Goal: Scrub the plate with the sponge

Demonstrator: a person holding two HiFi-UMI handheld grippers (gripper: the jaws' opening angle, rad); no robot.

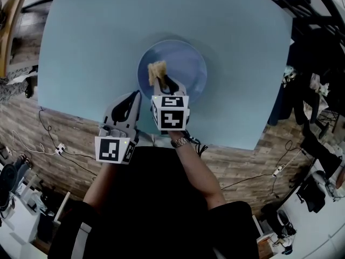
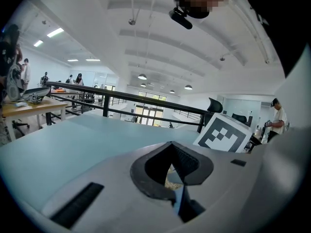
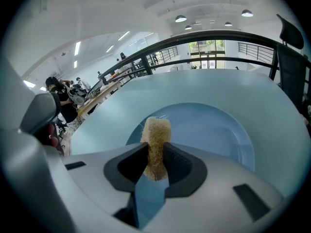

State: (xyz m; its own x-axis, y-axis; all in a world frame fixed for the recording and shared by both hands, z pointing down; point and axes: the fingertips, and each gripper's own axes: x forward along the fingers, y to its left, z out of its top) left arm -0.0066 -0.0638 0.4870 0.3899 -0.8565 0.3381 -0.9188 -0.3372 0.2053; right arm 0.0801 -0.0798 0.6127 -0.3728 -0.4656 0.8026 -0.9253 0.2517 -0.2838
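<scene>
Pale blue desk point(image 1: 81, 47), open surface all round one blue plate point(image 1: 188, 63). My right gripper point(image 3: 156, 154): clamped on tan sponge point(image 3: 156, 130), over plate's near-left part. My left gripper point(image 1: 132, 97): closed, empty, at desk's near edge.

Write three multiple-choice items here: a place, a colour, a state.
1. Where is the sponge? A in a bowl; B in the right gripper, over the plate; C under a cloth.
2. The plate's colour? A red; B white; C blue.
3. The left gripper's jaws? A together, empty; B wide apart; C clamped on the plate.
B: the right gripper view shows it pinched between the jaws. C: blue in the head view. A: the left gripper view shows them meeting.
</scene>
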